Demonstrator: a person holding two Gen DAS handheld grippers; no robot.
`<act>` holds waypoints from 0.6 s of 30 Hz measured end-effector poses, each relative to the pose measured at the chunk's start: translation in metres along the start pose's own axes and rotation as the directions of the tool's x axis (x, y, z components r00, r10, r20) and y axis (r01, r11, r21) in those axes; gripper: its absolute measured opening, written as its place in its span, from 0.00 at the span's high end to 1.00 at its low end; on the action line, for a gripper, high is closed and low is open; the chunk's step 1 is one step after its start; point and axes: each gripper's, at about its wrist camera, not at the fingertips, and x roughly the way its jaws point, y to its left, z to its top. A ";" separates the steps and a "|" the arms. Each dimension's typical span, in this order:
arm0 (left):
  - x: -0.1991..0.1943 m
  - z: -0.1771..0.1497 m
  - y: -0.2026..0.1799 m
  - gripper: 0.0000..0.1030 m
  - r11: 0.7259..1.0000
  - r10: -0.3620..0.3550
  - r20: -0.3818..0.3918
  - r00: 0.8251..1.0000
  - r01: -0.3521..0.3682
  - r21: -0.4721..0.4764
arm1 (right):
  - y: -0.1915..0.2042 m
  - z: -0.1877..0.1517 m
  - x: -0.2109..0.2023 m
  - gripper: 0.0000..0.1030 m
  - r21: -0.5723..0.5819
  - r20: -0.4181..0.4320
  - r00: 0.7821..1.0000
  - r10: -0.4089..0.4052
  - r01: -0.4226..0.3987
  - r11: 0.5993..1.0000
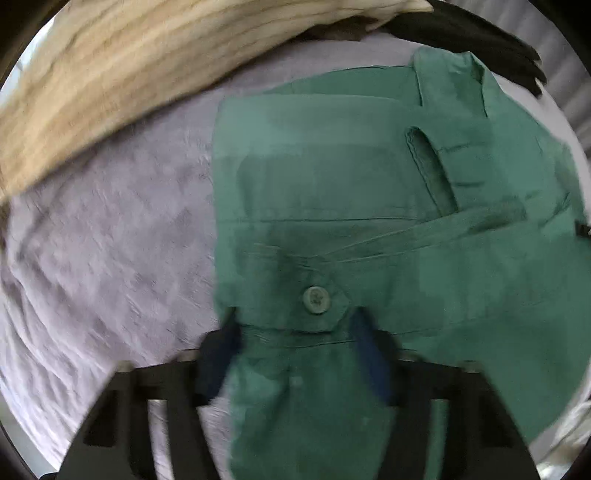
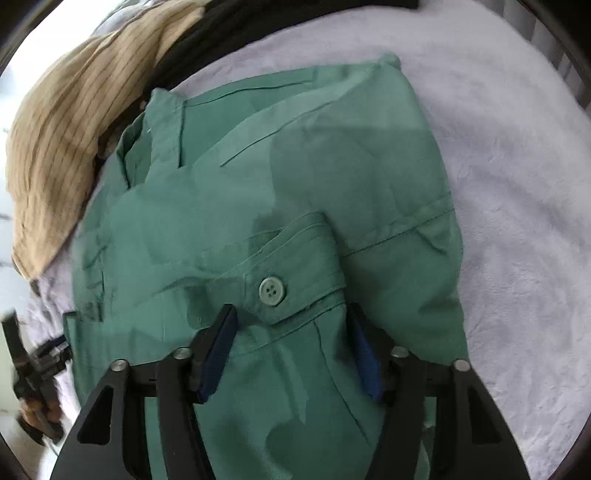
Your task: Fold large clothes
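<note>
A green button-up shirt (image 1: 369,177) (image 2: 295,184) lies folded on a pale lilac bedcover, collar toward the far side. In the left wrist view a buttoned sleeve cuff (image 1: 316,301) lies flat between the blue pads of my left gripper (image 1: 295,325), which points almost straight down. The jaws stand apart on either side of the cuff and the cloth is not bunched. In the right wrist view my right gripper (image 2: 291,321) straddles the other buttoned cuff (image 2: 273,291) the same way, jaws apart, sleeve running under them.
A tan striped garment (image 1: 122,81) (image 2: 62,140) and a black garment (image 1: 480,33) (image 2: 229,33) lie at the bed's far edge behind the shirt. Bare bedcover (image 1: 103,240) (image 2: 517,184) lies beside the shirt. A hand with a black tool (image 2: 26,373) shows at the right view's left edge.
</note>
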 end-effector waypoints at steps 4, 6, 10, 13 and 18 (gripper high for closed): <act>-0.034 -0.016 0.002 0.82 0.998 -0.028 0.111 0.993 0.021 0.060 | 0.021 -0.022 -0.024 0.94 -0.068 0.075 0.990 -0.121 0.126 0.990; -0.056 -0.020 0.011 0.83 0.998 -0.066 0.158 0.985 0.062 0.031 | 0.029 -0.031 -0.046 0.95 -0.078 0.130 0.980 -0.154 0.164 0.983; -0.097 -0.015 0.029 0.84 0.991 -0.117 0.238 0.964 0.130 -0.038 | 0.043 -0.033 -0.098 0.95 -0.083 0.262 0.948 -0.179 0.207 0.975; -0.123 0.001 0.028 0.84 0.989 -0.114 0.314 0.943 0.138 -0.053 | 0.051 -0.015 -0.126 0.95 -0.071 0.351 0.918 -0.182 0.220 0.973; -0.152 0.055 0.025 0.84 0.995 -0.086 0.447 0.890 0.099 -0.007 | 0.043 0.029 -0.149 0.95 -0.067 0.424 0.889 -0.173 0.221 0.973</act>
